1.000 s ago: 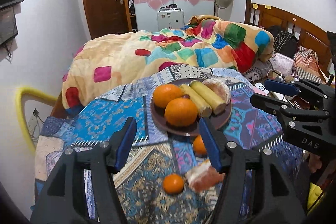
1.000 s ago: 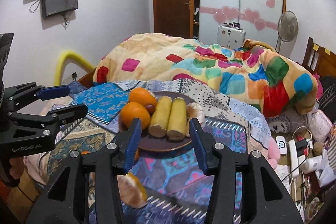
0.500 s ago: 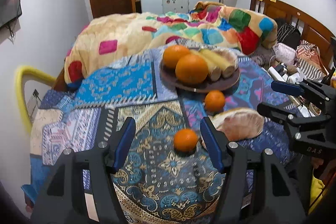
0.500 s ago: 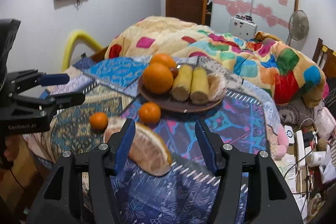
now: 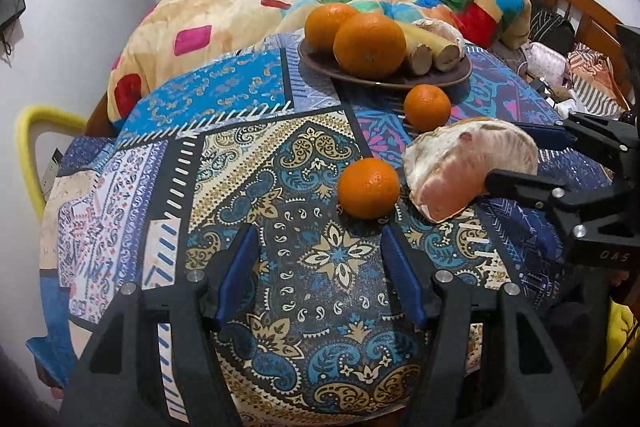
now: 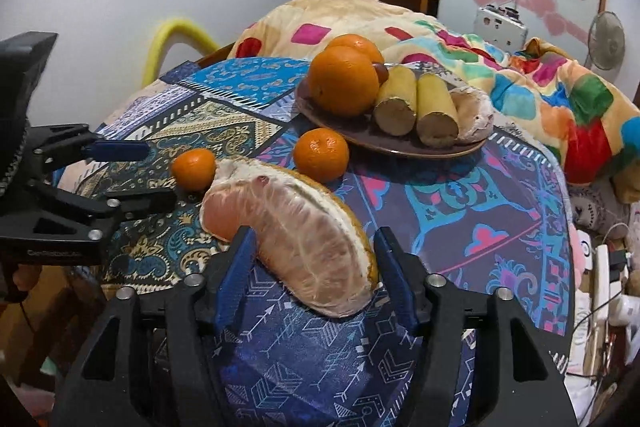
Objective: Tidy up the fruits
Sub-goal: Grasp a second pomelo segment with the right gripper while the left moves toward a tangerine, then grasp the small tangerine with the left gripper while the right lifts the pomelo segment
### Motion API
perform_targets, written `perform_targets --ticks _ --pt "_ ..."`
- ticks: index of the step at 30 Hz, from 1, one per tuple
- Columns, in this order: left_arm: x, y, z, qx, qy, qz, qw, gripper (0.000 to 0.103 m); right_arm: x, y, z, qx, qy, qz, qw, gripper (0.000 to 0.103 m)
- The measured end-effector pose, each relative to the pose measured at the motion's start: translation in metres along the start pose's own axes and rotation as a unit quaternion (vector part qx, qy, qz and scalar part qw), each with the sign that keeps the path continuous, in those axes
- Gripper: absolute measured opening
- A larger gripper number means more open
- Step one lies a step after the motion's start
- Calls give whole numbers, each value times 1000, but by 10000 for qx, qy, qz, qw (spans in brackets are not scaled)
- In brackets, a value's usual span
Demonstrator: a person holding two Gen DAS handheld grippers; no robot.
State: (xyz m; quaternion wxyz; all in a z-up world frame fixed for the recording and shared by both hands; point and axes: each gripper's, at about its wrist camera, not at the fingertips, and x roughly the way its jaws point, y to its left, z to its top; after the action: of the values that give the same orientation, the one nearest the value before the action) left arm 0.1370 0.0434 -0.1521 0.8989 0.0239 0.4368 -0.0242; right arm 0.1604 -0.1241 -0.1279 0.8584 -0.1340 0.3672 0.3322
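Note:
A brown plate (image 5: 456,77) (image 6: 400,147) at the far side of the table holds two large oranges (image 5: 370,45), two banana pieces (image 6: 436,107) and a pomelo piece (image 6: 474,111). Two small tangerines lie loose on the cloth: one (image 5: 369,187) (image 6: 193,169) just ahead of my open left gripper (image 5: 320,267), one (image 5: 427,107) (image 6: 321,155) near the plate. A peeled pomelo wedge (image 5: 460,167) (image 6: 296,231) lies between the open jaws of my right gripper (image 6: 316,267), which do not clamp it.
The round table has a patterned blue cloth (image 5: 280,167). A bed with a colourful quilt (image 5: 240,11) lies behind it. A yellow chair back (image 5: 28,147) stands at the left. Clutter and cables (image 6: 600,267) sit to the right of the table.
Both grippers have come lower and closer to the table. The right gripper's open jaws now straddle the pomelo wedge; the left gripper has neared the front tangerine.

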Motion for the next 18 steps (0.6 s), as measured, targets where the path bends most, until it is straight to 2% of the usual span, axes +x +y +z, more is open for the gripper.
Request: perform_targets --ticks 2,4,7,11,16,18 --pt "1 0 0 -44 -12 -28 10000 64 -5 -1 -2 1 -54 28 10000 46" --pt "1 0 2 -62 -18 -45 10000 64 -10 -4 -4 80 -108 104 9999 33" --pt "1 -3 4 -64 -41 -87 9999 64 -19 -12 -8 291 -144 307 9990 26" --pt "0 -9 8 -4 -103 -110 9999 64 -29 -18 -18 299 -201 23 9993 25" --pt "4 -14 14 28 -156 -94 9998 64 -42 -39 -32 667 -233 -398 9967 24" --pt "8 -14 17 4 -158 -82 9998 64 -44 -50 -36 857 -215 -385 9953 24"
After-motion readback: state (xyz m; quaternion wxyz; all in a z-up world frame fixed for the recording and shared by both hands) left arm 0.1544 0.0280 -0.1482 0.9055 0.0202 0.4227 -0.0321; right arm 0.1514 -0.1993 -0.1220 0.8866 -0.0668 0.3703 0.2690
